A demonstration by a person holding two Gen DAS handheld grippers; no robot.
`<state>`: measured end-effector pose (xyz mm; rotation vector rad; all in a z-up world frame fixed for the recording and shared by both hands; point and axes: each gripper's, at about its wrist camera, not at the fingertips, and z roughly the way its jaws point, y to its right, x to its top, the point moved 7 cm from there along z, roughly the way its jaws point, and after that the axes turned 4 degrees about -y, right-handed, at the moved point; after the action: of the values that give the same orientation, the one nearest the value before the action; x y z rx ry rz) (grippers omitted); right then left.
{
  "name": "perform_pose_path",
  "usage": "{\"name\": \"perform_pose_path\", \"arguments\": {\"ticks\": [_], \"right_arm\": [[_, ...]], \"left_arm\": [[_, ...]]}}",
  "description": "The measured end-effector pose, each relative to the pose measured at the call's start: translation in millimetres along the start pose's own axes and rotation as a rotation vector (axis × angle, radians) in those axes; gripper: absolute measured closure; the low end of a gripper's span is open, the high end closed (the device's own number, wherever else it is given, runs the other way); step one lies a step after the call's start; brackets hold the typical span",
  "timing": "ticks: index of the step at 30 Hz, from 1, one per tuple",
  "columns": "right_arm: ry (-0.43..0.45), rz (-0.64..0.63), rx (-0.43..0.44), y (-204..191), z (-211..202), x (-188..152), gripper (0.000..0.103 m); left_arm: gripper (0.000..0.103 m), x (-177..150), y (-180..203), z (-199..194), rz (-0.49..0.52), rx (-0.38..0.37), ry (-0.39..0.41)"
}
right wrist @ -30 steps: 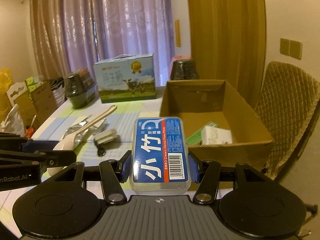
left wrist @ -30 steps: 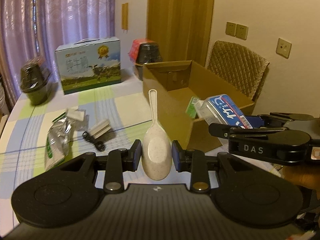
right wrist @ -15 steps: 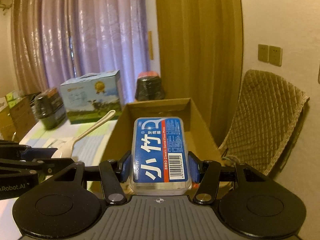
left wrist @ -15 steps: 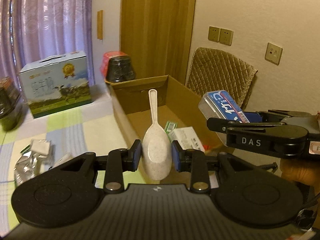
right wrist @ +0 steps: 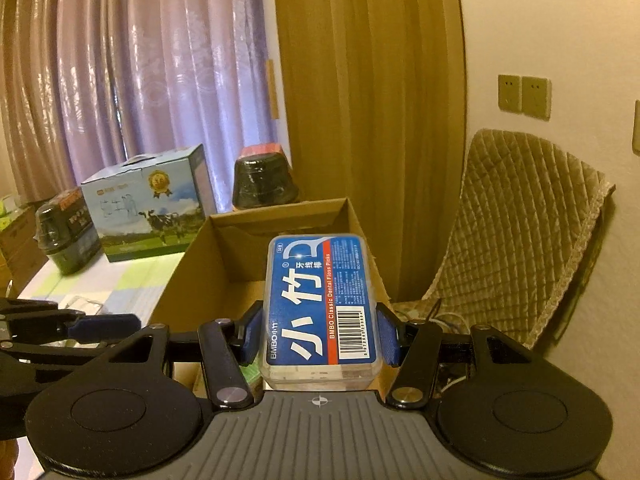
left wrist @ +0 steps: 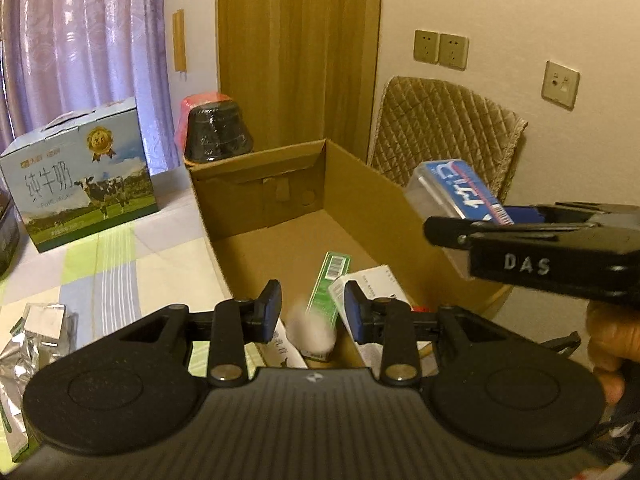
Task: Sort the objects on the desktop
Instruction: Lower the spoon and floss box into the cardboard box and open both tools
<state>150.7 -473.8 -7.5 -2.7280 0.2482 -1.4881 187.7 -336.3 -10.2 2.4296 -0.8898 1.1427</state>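
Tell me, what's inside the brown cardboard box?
Inside the cardboard box lie a green packet, a white carton and a blurry pale spoon. The left gripper hides the near part.

We see a brown cardboard box (left wrist: pixel 360 208), a blue-labelled clear floss case (right wrist: pixel 320 304), a green packet (left wrist: pixel 330 284) and a green-and-blue checked tablecloth (left wrist: pixel 120 264).
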Motion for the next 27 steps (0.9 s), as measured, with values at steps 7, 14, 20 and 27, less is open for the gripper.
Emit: {"name": "perform_pose_path", "arguments": {"ticks": [7, 14, 20, 27], "right_arm": [[-0.018, 0.016, 0.006, 2.9, 5.1, -10.0, 0.05], [-0.023, 0.014, 0.019, -3.6, 7.3, -10.0, 0.05], [-0.015, 0.012, 0.039, -11.9, 13.4, 2.0, 0.05], [0.03, 0.037, 0.093, -24.6, 16.0, 18.6, 0.023]], "left_arm": [[0.073, -13.8, -15.1, -12.4, -0.039, 0.017, -0.007], [0.069, -20.8, -21.9, -23.2, -0.064, 0.019, -0.014], [0.066, -26.4, -30.6, -30.2, -0.101, 0.032, -0.01], [0.062, -36.1, -44.0, -37.7, -0.129, 0.056, -0.018]]}}
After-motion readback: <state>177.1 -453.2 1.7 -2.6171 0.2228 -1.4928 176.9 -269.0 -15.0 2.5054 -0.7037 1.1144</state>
